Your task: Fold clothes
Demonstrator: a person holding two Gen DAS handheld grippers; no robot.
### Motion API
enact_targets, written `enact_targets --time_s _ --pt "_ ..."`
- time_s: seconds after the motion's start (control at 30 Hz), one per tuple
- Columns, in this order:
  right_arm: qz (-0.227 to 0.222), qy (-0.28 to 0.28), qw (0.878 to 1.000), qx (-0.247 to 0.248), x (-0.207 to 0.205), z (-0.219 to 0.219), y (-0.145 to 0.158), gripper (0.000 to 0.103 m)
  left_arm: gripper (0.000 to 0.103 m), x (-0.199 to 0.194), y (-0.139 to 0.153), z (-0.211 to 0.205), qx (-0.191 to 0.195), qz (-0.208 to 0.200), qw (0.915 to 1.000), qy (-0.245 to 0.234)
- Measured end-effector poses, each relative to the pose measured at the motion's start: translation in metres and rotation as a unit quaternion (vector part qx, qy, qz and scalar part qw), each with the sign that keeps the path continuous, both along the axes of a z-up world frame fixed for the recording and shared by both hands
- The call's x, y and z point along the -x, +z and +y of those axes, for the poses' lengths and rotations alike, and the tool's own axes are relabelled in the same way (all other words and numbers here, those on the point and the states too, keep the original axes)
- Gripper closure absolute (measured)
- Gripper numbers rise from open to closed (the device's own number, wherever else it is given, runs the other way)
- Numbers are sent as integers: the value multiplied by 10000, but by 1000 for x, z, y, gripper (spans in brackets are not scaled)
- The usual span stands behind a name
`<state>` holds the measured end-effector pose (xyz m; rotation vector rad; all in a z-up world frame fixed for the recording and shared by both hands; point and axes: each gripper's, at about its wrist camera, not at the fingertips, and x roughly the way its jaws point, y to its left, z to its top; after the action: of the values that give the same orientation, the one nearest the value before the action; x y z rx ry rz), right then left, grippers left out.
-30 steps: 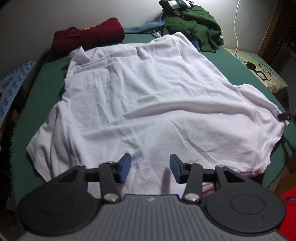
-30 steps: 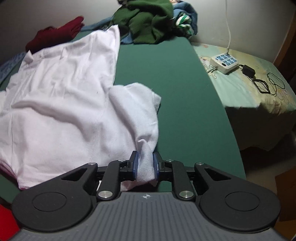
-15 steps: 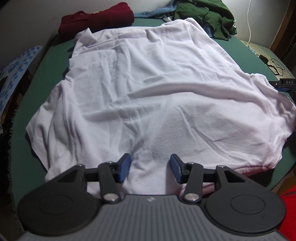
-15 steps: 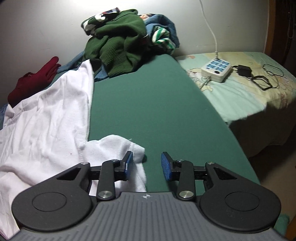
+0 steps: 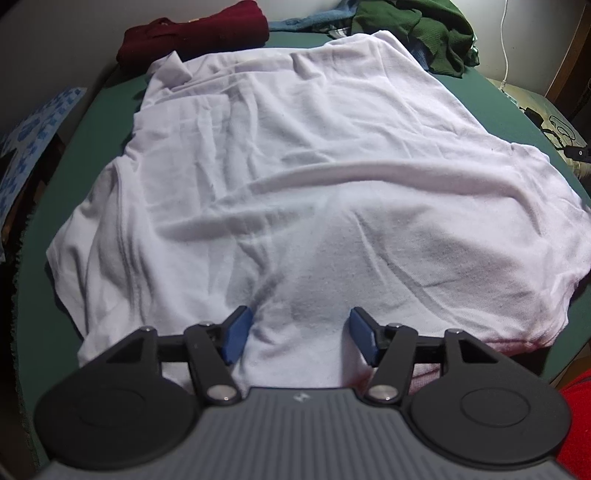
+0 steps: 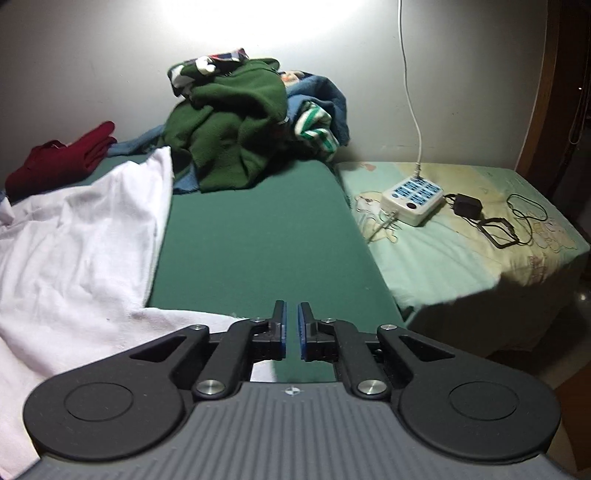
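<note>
A wrinkled white T-shirt (image 5: 295,166) lies spread flat on the green table top (image 5: 92,122). My left gripper (image 5: 299,332) is open just over the shirt's near edge, with cloth lying under and between its blue pads (image 5: 236,332) but not pinched. In the right wrist view the same white shirt (image 6: 74,240) lies at the left, one corner reaching beside the left finger. My right gripper (image 6: 290,321) is shut with only a thin slit between the pads. It holds nothing and hovers over bare green table (image 6: 258,240).
A folded dark red garment (image 5: 192,33) sits at the back left. A pile of green and blue clothes (image 6: 229,125) stands at the back by the wall. Right of the table, a bed (image 6: 461,266) carries a white power strip (image 6: 412,197) and cables. Something red (image 5: 576,424) shows at the near right.
My right gripper let go of the shirt corner it held, lifted and moved right over bare table, then closed empty. My left gripper moved lower and closer over the shirt, still open.
</note>
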<state>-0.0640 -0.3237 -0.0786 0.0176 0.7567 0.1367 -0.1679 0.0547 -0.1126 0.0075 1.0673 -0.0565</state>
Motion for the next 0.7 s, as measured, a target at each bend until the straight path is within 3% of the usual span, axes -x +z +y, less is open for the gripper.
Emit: enact_targets --time_s 0.03,0.07,0.4,0.7 --pt "104 61 9999 -33 5 -3 0 68 42 -2 1 0 -5 1 10000 -11" --pt "208 122 9997 -65 10 -6 0 63 42 -3 1 -1 -11 -5 10000 -26" --pt "1206 722 9894 -358 59 -36 -4 66 40 -15 3 -12 -125 38 9998 -165" --pt "771 1066 9902 468 68 -4 -28 58 37 -27 9 -29 -169 -63 9992 -364"
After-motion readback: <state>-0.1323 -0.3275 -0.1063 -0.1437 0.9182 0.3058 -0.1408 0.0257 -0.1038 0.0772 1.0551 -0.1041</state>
